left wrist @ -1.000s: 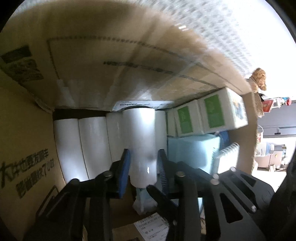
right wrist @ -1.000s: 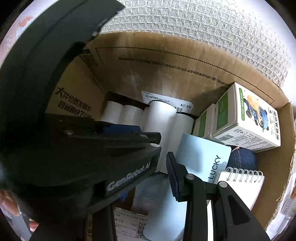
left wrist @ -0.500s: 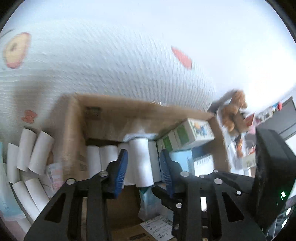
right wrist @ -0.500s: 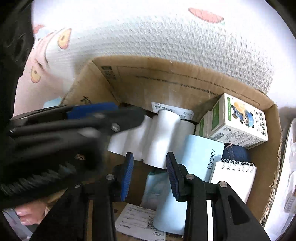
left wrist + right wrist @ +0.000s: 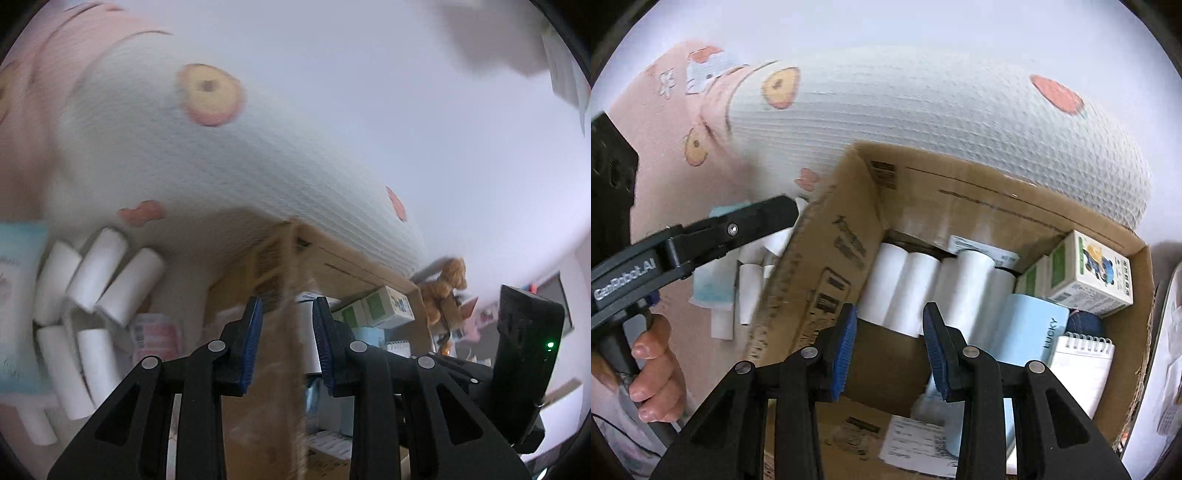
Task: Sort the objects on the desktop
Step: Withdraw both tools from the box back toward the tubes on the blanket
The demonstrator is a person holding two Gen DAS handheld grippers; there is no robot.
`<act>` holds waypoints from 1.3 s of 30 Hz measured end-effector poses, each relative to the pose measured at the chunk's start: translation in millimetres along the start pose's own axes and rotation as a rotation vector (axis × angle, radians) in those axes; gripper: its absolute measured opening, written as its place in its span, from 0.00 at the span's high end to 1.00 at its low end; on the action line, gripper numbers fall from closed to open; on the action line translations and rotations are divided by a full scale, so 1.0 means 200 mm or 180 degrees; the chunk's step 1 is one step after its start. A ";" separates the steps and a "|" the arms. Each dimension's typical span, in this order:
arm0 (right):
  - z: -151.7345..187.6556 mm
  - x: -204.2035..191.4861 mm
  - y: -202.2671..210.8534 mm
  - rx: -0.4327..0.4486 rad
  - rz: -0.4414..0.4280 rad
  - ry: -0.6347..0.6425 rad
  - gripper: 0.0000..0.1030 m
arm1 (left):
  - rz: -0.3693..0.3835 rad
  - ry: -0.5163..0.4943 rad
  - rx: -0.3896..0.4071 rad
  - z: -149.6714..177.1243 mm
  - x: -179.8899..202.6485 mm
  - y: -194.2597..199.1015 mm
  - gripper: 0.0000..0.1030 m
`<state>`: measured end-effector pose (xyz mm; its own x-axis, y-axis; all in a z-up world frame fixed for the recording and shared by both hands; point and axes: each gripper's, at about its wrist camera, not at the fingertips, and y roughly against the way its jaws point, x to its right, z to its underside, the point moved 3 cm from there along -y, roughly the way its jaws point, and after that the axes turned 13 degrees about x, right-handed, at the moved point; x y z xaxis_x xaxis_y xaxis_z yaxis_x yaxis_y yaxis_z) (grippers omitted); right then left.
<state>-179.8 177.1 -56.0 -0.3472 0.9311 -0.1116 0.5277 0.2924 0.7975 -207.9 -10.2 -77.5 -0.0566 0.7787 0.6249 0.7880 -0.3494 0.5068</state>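
Blur smears rolls (image 5: 110, 284) beside cardboard box (image 5: 351, 266).

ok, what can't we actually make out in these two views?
- Loose rolls, left wrist: motion-blurred, partly cut off by the frame edge; count unclear.
- Box floor, right wrist: hidden behind the right hand-held gripper.
- Denim item, right wrist: mostly covered by the notepad and the carton.
- Shipping label: text too small.
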 end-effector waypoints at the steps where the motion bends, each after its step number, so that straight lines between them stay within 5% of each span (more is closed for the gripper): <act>1: -0.01 -0.03 -0.01 0.0021 -0.0005 0.0016 0.68 | -0.0023 0.0016 0.0075 0.00 -0.03 0.03 0.70; 9: 0.09 -0.27 0.05 0.0460 -0.0001 0.0444 0.68 | -0.0535 -0.0223 0.0555 0.08 -0.24 0.33 0.70; 18: 0.26 -0.45 0.22 0.1110 -0.0353 0.0608 0.68 | -0.1037 -0.0383 0.0555 0.30 -0.44 0.52 0.70; 25: 0.44 -0.55 0.29 0.1414 -0.0660 0.0381 0.68 | -0.1321 -0.0078 0.0418 0.46 -0.64 0.63 0.70; 29: 0.54 -0.64 0.27 0.1364 -0.1006 0.0183 0.68 | -0.1342 0.0277 0.0335 0.53 -0.76 0.70 0.70; 35: 0.66 -0.79 0.18 0.1237 -0.1050 0.0224 0.68 | -0.1337 0.0993 0.0290 0.62 -0.96 0.78 0.70; 39: 0.76 -0.91 0.07 0.1105 -0.1107 0.0406 0.68 | -0.1506 0.1013 0.0242 0.63 -1.04 0.78 0.68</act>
<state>8.4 45.0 -115.0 -0.6288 0.7381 -0.2448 0.5831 0.6558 0.4796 4.8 -161.3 -203.3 -0.5862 0.6418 0.4944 0.6733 0.0465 0.7379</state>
